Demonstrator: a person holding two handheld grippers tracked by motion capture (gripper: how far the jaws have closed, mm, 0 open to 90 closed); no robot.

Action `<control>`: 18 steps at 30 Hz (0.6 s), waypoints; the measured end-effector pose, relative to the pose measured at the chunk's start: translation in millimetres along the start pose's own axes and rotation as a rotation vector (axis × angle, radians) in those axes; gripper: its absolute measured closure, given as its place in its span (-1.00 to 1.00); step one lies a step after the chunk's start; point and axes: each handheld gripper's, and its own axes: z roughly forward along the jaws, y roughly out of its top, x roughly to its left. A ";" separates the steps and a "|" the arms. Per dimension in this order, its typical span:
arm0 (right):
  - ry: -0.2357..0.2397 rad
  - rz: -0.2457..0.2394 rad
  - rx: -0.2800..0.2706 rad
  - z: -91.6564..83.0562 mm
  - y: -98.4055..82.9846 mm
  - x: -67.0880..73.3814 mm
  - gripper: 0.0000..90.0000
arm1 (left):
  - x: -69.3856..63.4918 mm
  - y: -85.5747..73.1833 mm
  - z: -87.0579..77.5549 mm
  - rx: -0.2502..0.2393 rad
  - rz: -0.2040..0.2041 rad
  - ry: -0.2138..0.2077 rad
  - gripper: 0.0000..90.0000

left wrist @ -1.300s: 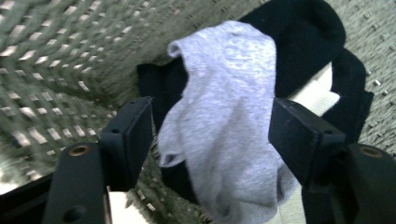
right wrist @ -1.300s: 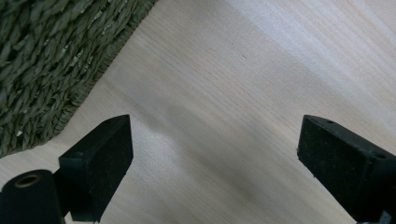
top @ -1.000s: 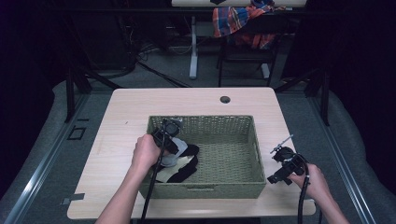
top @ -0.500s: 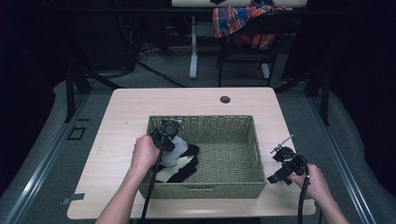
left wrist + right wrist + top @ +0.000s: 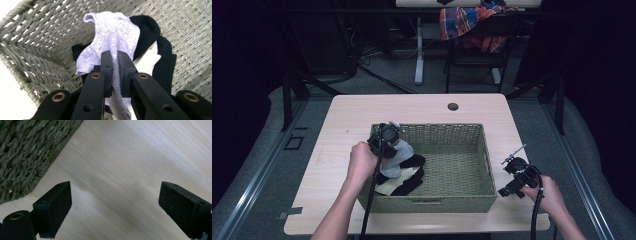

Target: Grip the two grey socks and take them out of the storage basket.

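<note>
A green woven basket sits mid-table, its weave also behind the jaws in the left gripper view. At its left end lies a heap of socks: black ones and a white one. My left gripper is shut on a pale lilac sock, held up above the heap, the fabric pinched between its jaws. The lilac sock drapes below the gripper in the high view. My right gripper rests open over bare table right of the basket, jaws wide apart.
The light wooden table has a dark cable hole near its far edge. The basket's corner lies close to the right gripper. Beyond the table stands a chair with a plaid cloth.
My left gripper has lifted slightly with the lilac sock pinched in it. The right gripper has stayed in place.
</note>
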 end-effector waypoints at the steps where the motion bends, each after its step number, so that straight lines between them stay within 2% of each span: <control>1: 0.005 0.019 -0.024 1.8 -0.9 1.0 -0.76 | 0.0 0.0 0.0 0.000 0.000 0.000 0.88; 5: 0.001 0.003 0.000 0.5 0.1 -0.1 -0.76 | 1.6 -1.8 -6.5 -0.025 -0.008 0.000 0.88; 6: 0.004 0.025 -0.030 2.2 -1.1 1.3 -0.76 | 2.3 -1.8 -7.9 -0.028 -0.011 -0.002 0.88; 8: 0.005 0.025 -0.030 2.2 -1.1 1.2 -0.76 | 3.1 -1.8 -9.6 -0.031 -0.015 -0.005 0.88; 9: 0.009 0.045 -0.050 3.6 -2.1 2.5 -0.76 | 4.3 -2.3 -12.8 -0.047 -0.023 -0.007 0.88; 11: -0.002 0.000 0.004 -0.7 -0.2 0.2 -0.76 | 5.2 -3.2 -16.3 -0.063 -0.029 -0.007 0.88; 12: 0.001 0.028 -0.029 1.3 -1.5 2.2 -0.76 | 5.4 -3.6 -18.1 -0.063 -0.029 -0.009 0.88; 13: 0.012 0.067 -0.085 5.2 -3.4 4.4 -0.76 | 5.3 -4.2 -19.8 -0.070 -0.030 -0.008 0.88; 15: -0.003 -0.010 0.014 -1.5 0.4 -0.3 -0.76 | 5.7 -4.7 -23.2 -0.071 -0.029 -0.010 0.88; 16: -0.002 -0.012 0.018 -1.5 0.6 -0.4 -0.76 | 6.3 -4.7 -25.0 -0.071 -0.027 -0.012 0.88; 18: 0.003 0.012 -0.012 0.5 -0.6 1.2 -0.76 | 6.9 -4.7 -26.3 -0.070 -0.025 -0.015 0.88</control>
